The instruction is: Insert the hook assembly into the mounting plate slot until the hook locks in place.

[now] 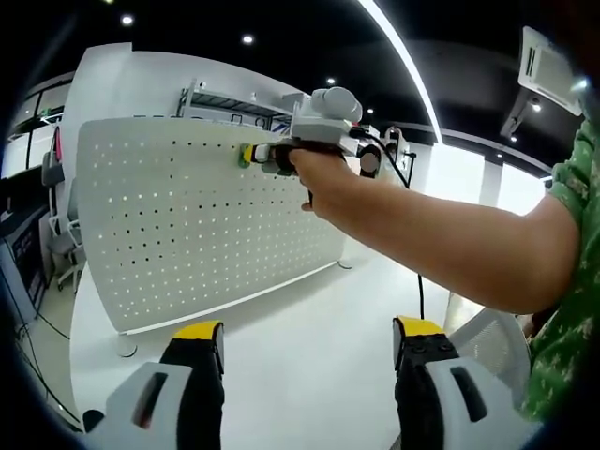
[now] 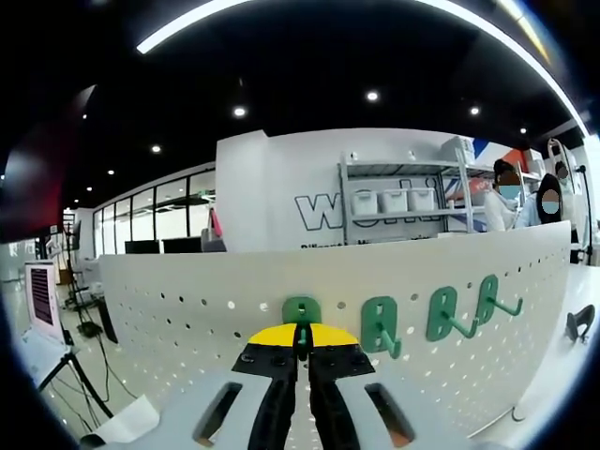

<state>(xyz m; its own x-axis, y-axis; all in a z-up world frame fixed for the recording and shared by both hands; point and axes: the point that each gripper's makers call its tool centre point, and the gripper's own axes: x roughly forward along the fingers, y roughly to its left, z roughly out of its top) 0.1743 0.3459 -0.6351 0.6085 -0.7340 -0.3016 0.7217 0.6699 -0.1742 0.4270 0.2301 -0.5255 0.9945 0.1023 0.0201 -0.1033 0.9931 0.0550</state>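
Observation:
A white perforated mounting plate (image 1: 187, 225) stands upright on a white table (image 1: 300, 366). My right gripper (image 2: 301, 342) is shut on a green hook (image 2: 300, 310), holding it against the plate (image 2: 169, 309) near its top edge. In the left gripper view a person's hand holds the right gripper (image 1: 265, 155) at the plate's upper right, with a bit of green showing at its tip. My left gripper (image 1: 307, 339) hangs open low over the table, nothing between its yellow-tipped fingers (image 1: 195, 336).
Three more green hooks (image 2: 381, 324) (image 2: 444, 314) (image 2: 491, 300) hang in a row on the plate right of the held one. A person's bare forearm (image 1: 441, 244) crosses the left gripper view. Shelving (image 2: 403, 202) and a screen on a stand (image 2: 42, 295) are behind.

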